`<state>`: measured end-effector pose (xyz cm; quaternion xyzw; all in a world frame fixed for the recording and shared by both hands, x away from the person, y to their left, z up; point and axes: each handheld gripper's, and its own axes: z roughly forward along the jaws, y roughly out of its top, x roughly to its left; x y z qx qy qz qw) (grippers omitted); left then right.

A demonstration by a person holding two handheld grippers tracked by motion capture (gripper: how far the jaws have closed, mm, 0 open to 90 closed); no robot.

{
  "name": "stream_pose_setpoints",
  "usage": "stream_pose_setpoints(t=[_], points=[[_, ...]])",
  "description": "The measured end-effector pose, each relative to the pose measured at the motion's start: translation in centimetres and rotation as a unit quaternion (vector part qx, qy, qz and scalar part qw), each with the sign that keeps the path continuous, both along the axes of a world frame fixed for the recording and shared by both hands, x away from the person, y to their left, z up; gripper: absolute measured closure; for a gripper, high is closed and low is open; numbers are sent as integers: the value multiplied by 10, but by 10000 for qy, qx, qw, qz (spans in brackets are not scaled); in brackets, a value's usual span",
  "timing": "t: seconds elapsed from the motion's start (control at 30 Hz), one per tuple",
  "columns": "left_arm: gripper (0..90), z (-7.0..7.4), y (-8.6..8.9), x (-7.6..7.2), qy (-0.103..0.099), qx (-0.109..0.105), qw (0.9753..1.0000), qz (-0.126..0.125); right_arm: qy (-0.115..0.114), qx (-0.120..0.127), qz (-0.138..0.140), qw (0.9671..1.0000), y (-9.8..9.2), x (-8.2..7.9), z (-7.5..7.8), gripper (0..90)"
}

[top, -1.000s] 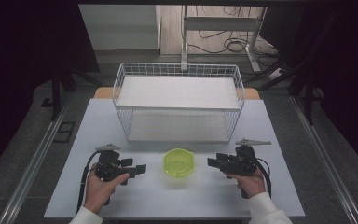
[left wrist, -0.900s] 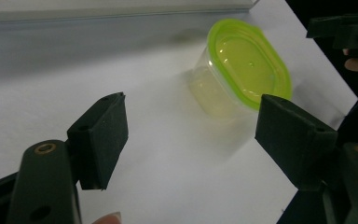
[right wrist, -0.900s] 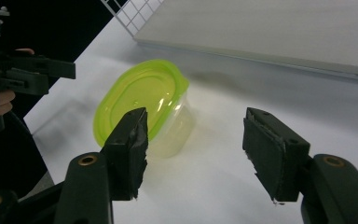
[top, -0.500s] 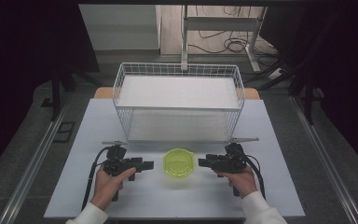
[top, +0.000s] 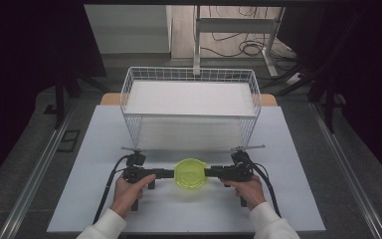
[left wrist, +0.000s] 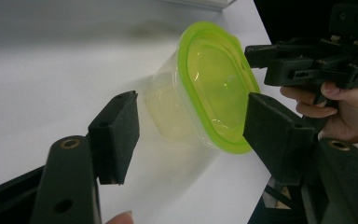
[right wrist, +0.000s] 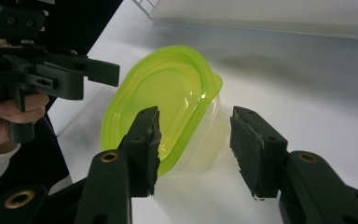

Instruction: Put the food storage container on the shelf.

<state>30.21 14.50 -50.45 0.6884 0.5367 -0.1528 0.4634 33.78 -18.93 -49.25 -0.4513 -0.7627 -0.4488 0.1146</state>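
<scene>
A clear tub with a lime-green lid (top: 190, 173) stands on the white table near the front edge. My left gripper (top: 167, 173) points at it from the left and my right gripper (top: 210, 173) from the right, tips close to the lid's rim. In the left gripper view the tub (left wrist: 200, 98) sits just beyond my open left gripper (left wrist: 193, 135), one jaw on each side. The right gripper view shows the tub (right wrist: 168, 93) the same way, ahead of my open right gripper (right wrist: 198, 149). Neither gripper holds anything.
A white wire basket (top: 191, 99) with a white board inside stands behind the tub at mid-table. The white table top (top: 298, 199) stretches to both sides. Cables trail from both grippers toward the person.
Both grippers have moved inward along the table from left and right and now reach the tub's sides. The tub has not moved.
</scene>
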Motion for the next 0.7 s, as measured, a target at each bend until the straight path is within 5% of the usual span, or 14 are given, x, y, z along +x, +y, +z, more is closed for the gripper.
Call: stream_pose_setpoints(t=[0.3,0.53,0.7], points=[[469,-9,-7,5,237,-226,9994,-84,308,219,26,9993,3,5,-8,588],[708,-14,-14,7,479,-481,9975,-193,590,398,27,9975,2,6,-13,747],[769,-14,-13,7,508,-609,9967,-156,707,481,-44,9963,0,5,-15,769]])
